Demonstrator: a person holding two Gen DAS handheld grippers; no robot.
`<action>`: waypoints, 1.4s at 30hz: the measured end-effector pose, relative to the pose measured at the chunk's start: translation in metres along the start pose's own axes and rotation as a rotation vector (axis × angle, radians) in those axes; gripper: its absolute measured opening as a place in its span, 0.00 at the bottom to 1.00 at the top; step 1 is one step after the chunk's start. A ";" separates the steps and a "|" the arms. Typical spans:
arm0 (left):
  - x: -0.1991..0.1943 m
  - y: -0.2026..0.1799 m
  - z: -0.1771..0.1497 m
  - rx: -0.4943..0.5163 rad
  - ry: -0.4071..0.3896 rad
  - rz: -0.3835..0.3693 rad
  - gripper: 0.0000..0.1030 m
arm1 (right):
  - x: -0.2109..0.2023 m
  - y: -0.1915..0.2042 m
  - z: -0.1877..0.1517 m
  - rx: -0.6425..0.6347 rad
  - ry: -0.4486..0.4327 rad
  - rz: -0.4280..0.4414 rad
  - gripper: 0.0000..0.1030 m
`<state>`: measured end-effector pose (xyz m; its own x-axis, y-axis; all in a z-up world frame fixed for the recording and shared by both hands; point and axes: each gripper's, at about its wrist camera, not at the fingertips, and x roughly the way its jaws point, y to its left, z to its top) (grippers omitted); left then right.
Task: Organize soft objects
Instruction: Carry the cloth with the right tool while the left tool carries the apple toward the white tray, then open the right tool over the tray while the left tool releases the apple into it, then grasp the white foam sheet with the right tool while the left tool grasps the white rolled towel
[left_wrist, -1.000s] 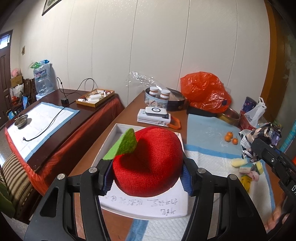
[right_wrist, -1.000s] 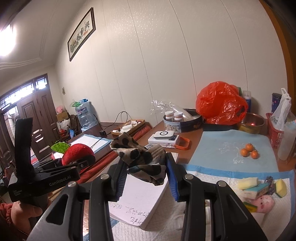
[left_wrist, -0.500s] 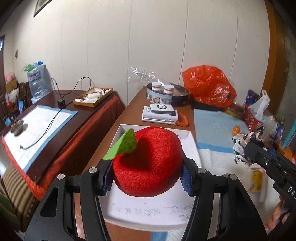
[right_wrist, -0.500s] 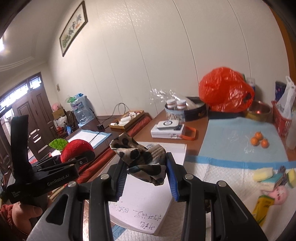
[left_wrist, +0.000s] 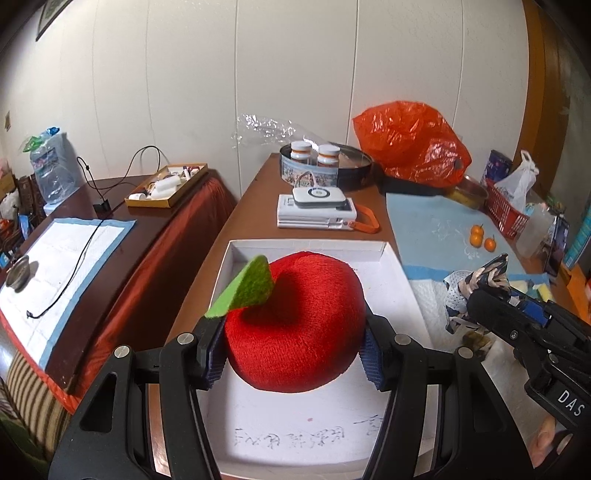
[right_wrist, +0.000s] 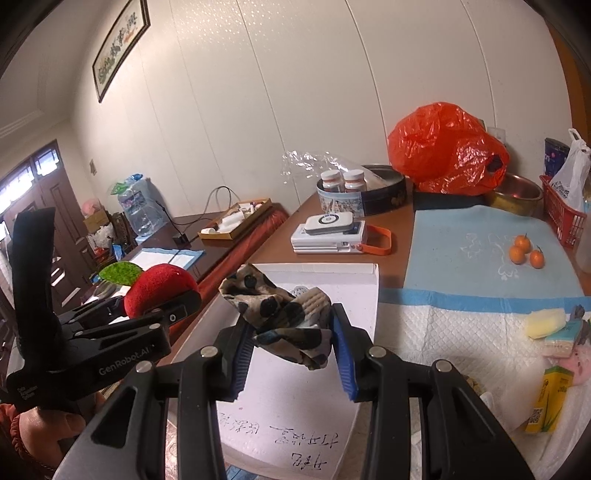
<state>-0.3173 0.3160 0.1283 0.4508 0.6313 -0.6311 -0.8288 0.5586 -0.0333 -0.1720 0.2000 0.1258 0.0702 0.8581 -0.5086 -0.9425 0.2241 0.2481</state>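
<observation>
My left gripper (left_wrist: 293, 354) is shut on a red plush apple (left_wrist: 295, 321) with a green felt leaf, held above a shallow white box (left_wrist: 391, 273). The apple also shows in the right wrist view (right_wrist: 159, 286), left of the box (right_wrist: 369, 295). My right gripper (right_wrist: 293, 352) is shut on a crumpled leopard-print cloth (right_wrist: 284, 314), held above the box's right part. In the left wrist view the cloth (left_wrist: 476, 288) hangs at the box's right edge.
Sponges (right_wrist: 546, 321), a pink toy (right_wrist: 580, 369) and a yellow carton (right_wrist: 546, 398) lie on the white quilted pad at right. Small oranges (right_wrist: 524, 251) sit on the blue mat. White devices (left_wrist: 317, 210), a round tin (left_wrist: 325, 170), an orange bag (left_wrist: 410, 144) and a red basket (right_wrist: 561, 214) stand behind.
Both grippers have moved forward over the white box, each still holding its object. The right gripper with the cloth has come closer to the box's right edge.
</observation>
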 end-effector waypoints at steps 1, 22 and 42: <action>0.004 0.000 -0.001 0.007 0.011 -0.001 0.58 | 0.003 0.001 -0.001 0.002 0.009 -0.005 0.38; 0.027 0.042 -0.011 -0.145 0.044 -0.016 1.00 | 0.041 0.019 -0.027 -0.038 0.136 -0.039 1.00; 0.001 -0.010 -0.023 -0.155 0.022 -0.022 1.00 | -0.004 -0.040 -0.041 0.087 0.065 -0.088 1.00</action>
<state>-0.3162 0.2984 0.1102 0.4636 0.6067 -0.6457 -0.8607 0.4815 -0.1655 -0.1483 0.1687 0.0844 0.1278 0.8023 -0.5831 -0.9015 0.3390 0.2688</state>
